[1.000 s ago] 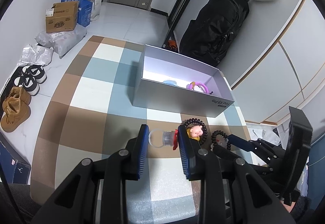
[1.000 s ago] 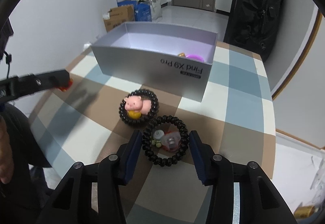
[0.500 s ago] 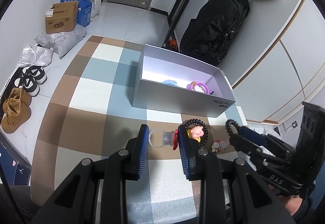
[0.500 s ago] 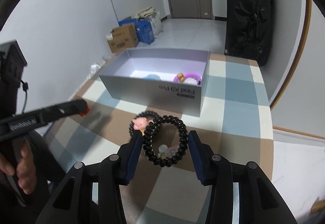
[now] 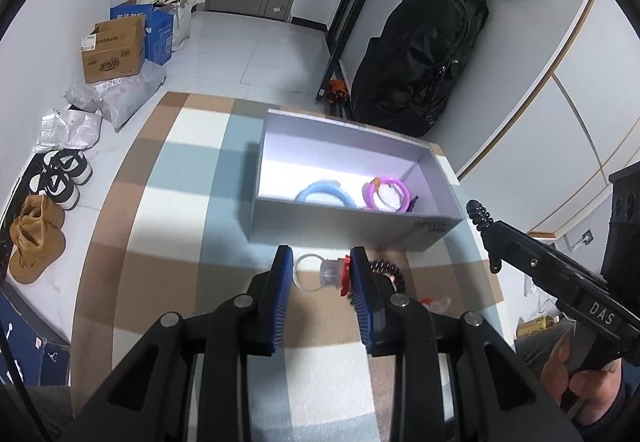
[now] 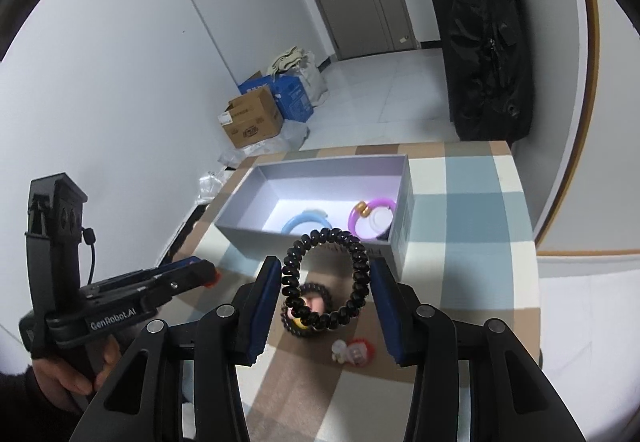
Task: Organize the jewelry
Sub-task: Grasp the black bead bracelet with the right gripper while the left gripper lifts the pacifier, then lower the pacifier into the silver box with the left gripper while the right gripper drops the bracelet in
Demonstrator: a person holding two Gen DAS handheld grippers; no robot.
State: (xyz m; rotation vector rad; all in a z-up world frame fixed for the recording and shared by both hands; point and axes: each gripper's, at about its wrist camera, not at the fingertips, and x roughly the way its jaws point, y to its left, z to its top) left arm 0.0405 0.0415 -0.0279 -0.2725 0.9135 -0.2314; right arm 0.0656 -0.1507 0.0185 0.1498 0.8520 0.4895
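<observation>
Right hand-held gripper: clenched on a black spiral hair tie, held in the air above the table, short of the near wall of the grey box.
Black spiral hair tie, facing: the loop stands upright with its opening toward the camera; it is nearly round, a little taller than wide.
Left hand-held gripper: grasping a clear plastic ring with a red piece at one end; the ring's long axis runs across, from one blue pad to the other.
Grey box, contents: a blue bracelet and a purple bracelet lie side by side on the floor of the box.
Hidden: a second black hair tie with a pink figure on it lies on the table, partly covered by the held loop; the small red and white piece beside it is hard to make out, perhaps a charm.
Writing: "GenRobot.AI" on the left tool's body; "DAS" on the right tool's; print on the box's wall is too blurred to read.
</observation>
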